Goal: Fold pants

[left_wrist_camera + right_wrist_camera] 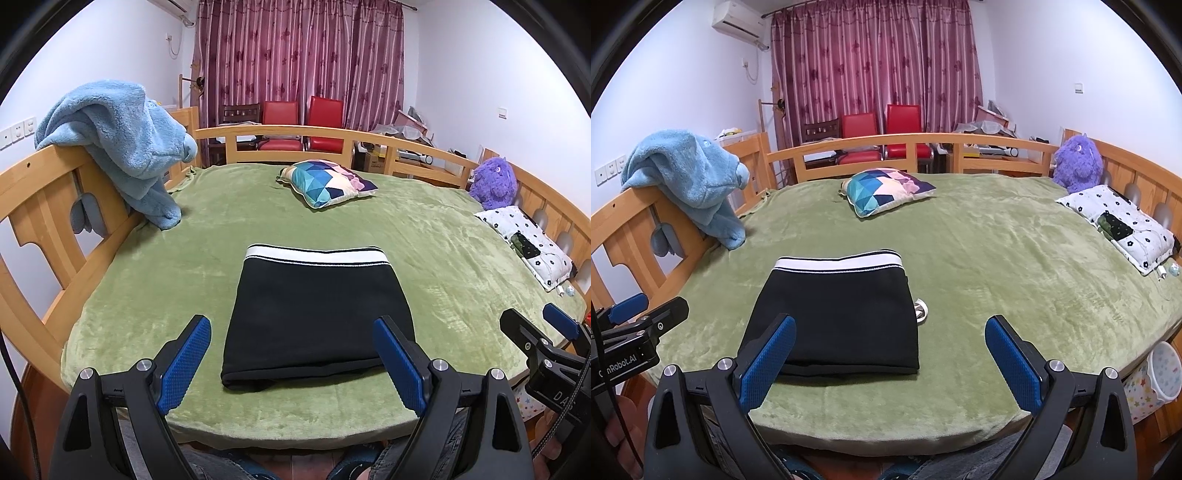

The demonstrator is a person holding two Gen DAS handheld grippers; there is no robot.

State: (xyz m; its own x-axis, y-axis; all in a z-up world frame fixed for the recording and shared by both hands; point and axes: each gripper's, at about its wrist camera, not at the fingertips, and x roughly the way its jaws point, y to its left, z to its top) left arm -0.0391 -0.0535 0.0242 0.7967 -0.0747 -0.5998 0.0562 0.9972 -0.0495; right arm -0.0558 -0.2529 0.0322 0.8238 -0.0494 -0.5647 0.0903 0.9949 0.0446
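Note:
The black pants (314, 314) (838, 317) lie folded into a compact rectangle on the green bed cover (443, 258) (1015, 277). Their white waistband faces the far side, and a white drawstring end (921, 311) pokes out at the right edge. My left gripper (291, 330) hovers open just in front of the near edge of the pants, with nothing between its blue pads. My right gripper (890, 328) also stands open and empty, near the front right corner of the pants. Neither touches the fabric.
A patterned cushion (327, 181) lies mid-bed. A blue fleece blanket (122, 147) hangs over the left wooden rail. At the right, a purple plush toy (495, 182) sits by a white floral pillow (528, 240). Red chairs (299, 122) stand behind the bed. The person's jeans show below.

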